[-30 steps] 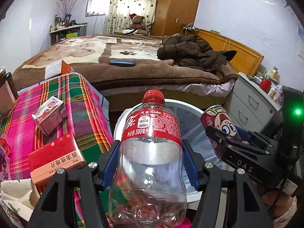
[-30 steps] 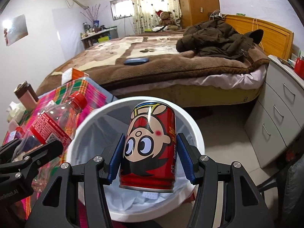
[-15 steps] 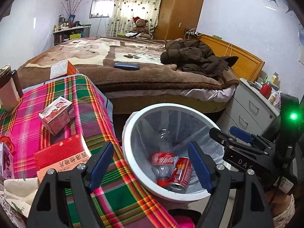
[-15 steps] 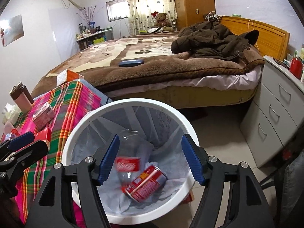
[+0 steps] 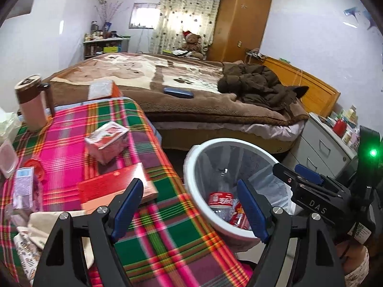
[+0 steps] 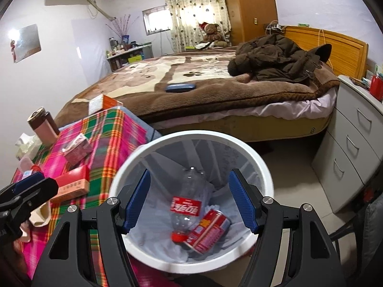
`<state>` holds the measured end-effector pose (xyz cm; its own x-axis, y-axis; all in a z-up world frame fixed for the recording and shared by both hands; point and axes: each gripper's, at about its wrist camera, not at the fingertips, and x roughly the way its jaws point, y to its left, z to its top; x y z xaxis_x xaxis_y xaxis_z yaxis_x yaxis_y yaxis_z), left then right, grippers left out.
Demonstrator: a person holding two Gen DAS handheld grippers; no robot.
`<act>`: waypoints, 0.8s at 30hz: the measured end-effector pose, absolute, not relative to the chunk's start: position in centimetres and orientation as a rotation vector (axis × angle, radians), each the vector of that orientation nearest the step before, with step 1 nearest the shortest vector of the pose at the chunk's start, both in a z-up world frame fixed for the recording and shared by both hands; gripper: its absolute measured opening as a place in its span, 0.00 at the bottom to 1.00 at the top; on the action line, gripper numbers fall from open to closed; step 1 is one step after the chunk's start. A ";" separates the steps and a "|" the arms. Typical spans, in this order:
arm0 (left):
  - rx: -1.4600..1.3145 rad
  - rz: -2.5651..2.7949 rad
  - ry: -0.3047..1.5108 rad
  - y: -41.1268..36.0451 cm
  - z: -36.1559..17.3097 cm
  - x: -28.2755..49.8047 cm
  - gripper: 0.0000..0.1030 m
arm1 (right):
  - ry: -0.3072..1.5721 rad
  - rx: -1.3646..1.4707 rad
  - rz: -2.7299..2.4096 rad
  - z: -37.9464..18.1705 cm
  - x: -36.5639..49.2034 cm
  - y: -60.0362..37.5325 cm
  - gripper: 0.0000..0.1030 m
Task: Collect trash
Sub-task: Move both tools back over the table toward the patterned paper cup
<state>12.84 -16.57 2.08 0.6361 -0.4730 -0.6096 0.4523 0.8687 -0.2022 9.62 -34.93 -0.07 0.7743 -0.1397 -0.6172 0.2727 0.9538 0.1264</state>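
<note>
Bedroom around us, plaid tablecloth (image 5: pixel 167 234) beside our white bin (image 6: pixel 148 153), clear cola bottle (image 6: pixel 185 205) inside it lying cap-down toward us, red label, red can (image 6: pixel 209 230) on its side touching it, our left gripper (image 5: pixel 189 212) and right gripper (image 6: pixel 189 203) both spread, empty.

Daylit window (image 5: pixel 143 15); fisheye warp; blur

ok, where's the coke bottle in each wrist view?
Left wrist: coke bottle lower right of centre, in the white bin, partly behind the right jaw.
Right wrist: bottle bottom centre, cap down, beside the red can.
Shared landmark: the bin's white rim.
</note>
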 end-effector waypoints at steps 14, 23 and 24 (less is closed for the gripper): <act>-0.089 -0.366 0.666 -8.2 2.4 12.3 0.79 | 0.632 0.198 -0.092 0.0 10.7 -29.9 0.67; -0.125 -0.263 0.663 -2.4 2.0 11.7 0.79 | 0.666 0.166 -0.004 -0.9 12.1 -26.2 0.67; -0.131 -0.253 0.666 -1.8 1.9 11.6 0.79 | 0.668 0.161 0.004 -1.0 12.3 -25.8 0.67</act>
